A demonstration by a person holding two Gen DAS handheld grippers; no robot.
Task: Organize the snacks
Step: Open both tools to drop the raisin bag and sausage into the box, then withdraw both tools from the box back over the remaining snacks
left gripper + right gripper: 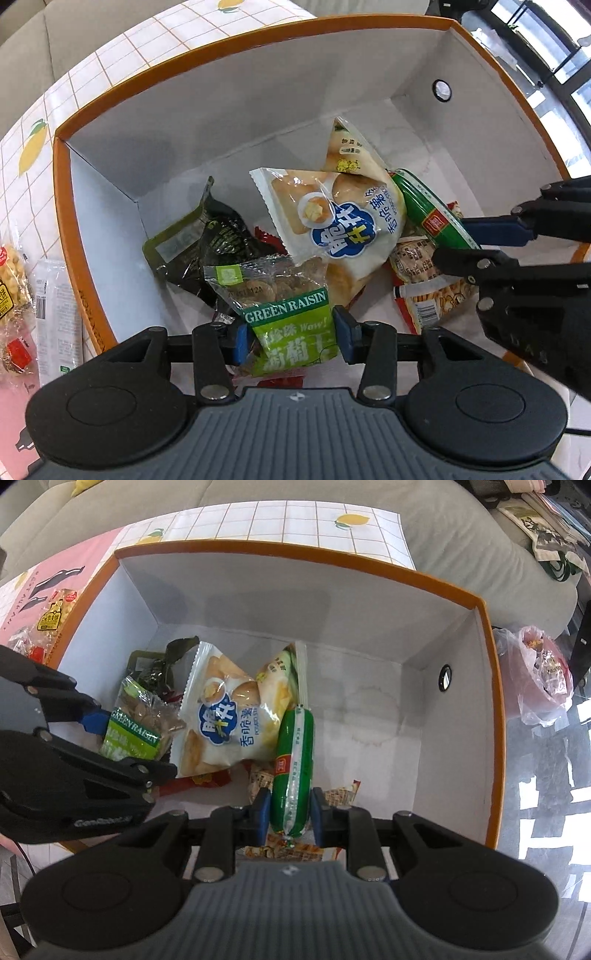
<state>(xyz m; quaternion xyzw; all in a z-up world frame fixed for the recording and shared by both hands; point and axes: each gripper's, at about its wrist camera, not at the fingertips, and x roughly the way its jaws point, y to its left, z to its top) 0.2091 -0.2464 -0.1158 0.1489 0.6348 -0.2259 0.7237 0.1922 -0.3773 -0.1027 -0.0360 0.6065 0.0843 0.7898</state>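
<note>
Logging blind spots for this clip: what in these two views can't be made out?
- Red wrappers at the box bottom: both views, buried under the potato chip bag, unidentifiable.
- Dark green packet: left wrist view, print too dim to read.
- Snacks outside the box: left wrist view, cut off by the frame edge.
- Green raisin packet lower end: hidden behind the left tongs.
- Sausage tail: hidden behind the right tongs.

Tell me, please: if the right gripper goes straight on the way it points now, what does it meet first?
Holding the green sausage, the right gripper points down into the orange-rimmed box. Probably it first meets the peanut packets on the floor; depth is unclear.
</note>
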